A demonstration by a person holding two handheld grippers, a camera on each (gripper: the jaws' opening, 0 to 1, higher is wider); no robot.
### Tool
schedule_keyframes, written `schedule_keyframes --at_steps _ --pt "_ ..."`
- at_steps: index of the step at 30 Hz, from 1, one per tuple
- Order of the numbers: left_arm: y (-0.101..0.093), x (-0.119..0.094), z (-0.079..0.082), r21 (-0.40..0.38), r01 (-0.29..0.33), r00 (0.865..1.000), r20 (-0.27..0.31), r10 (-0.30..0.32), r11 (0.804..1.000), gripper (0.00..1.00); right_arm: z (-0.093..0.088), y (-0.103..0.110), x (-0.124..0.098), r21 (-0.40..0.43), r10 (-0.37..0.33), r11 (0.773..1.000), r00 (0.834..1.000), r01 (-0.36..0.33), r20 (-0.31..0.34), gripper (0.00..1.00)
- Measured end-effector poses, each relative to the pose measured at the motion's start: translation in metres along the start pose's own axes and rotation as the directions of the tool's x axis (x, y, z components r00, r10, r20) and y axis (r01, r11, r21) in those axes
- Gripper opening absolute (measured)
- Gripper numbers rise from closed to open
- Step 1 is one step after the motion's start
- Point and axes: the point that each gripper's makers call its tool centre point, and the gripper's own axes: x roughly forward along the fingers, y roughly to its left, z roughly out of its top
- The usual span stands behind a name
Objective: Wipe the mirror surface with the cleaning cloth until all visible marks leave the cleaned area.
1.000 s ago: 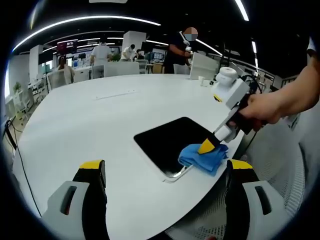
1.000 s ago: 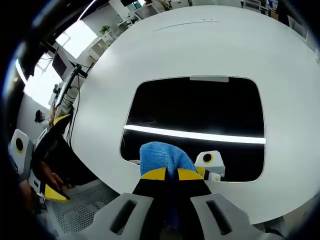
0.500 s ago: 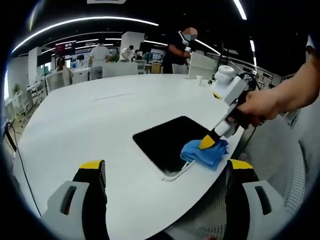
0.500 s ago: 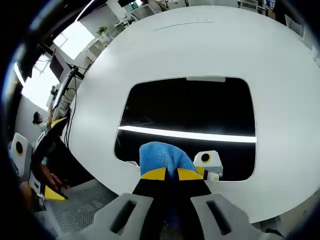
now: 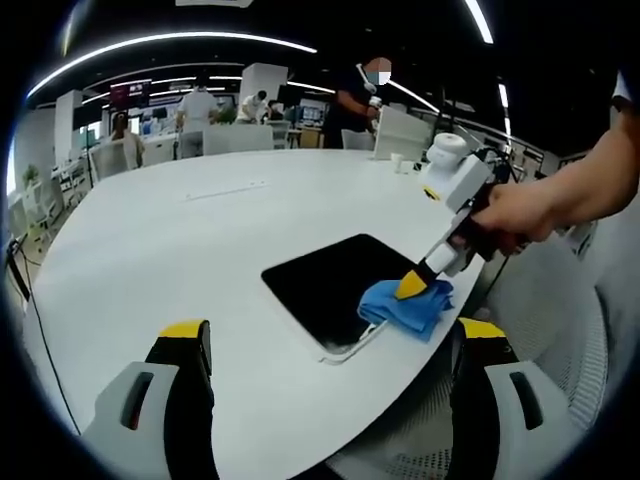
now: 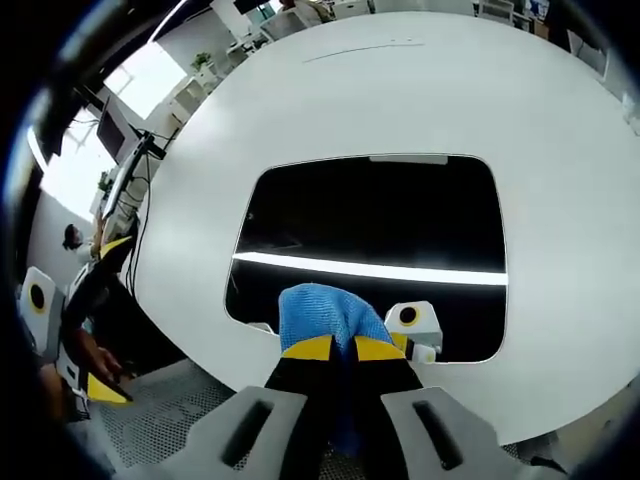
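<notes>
- In the left gripper view, the right gripper [image 5: 412, 288] and the blue cloth [image 5: 406, 308] it clamped shifted a little toward the far side of the mirror [image 5: 335, 290]; the hand [image 5: 515, 215] behind it went along
- In the right gripper view, the mirror [image 6: 370, 250] looked slightly smaller and sat further left; the reflected light streak [image 6: 370, 270] moved with it

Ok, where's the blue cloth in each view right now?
Left gripper view: blue cloth right of centre, on the mirror's near corner, under the right gripper.
Right gripper view: cloth low centre, pinched between the fingers.
Shared landmark: the dark mirror.
</notes>
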Motion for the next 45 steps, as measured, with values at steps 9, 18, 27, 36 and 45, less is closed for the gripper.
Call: schedule_keyframes --at_steps 9,18,27,36,45 --pt "-0.002 -0.001 -0.001 -0.002 0.006 1.0 -0.002 -0.006 1.0 0.99 0.007 -0.002 0.003 0.005 -0.007 1.0 1.0 0.007 -0.002 0.0" --pt "-0.001 -0.002 -0.002 -0.009 0.0 1.0 -0.004 0.0 1.0 0.99 0.018 -0.003 0.008 0.002 -0.019 1.0 1.0 0.019 0.003 0.0" --pt "-0.001 -0.001 -0.003 -0.009 0.003 1.0 -0.011 -0.003 1.0 0.99 0.033 -0.007 0.012 -0.003 -0.027 1.0 1.0 0.027 0.005 0.0" --pt "0.002 0.0 -0.002 -0.014 -0.016 1.0 -0.007 0.016 1.0 0.99 0.05 -0.011 0.017 -0.018 -0.031 0.999 0.999 0.031 0.006 0.0" --pt "0.005 0.001 -0.002 -0.027 -0.033 0.999 -0.01 0.033 0.999 0.99 0.07 -0.015 0.022 -0.036 -0.036 0.999 0.999 0.036 0.008 0.0"
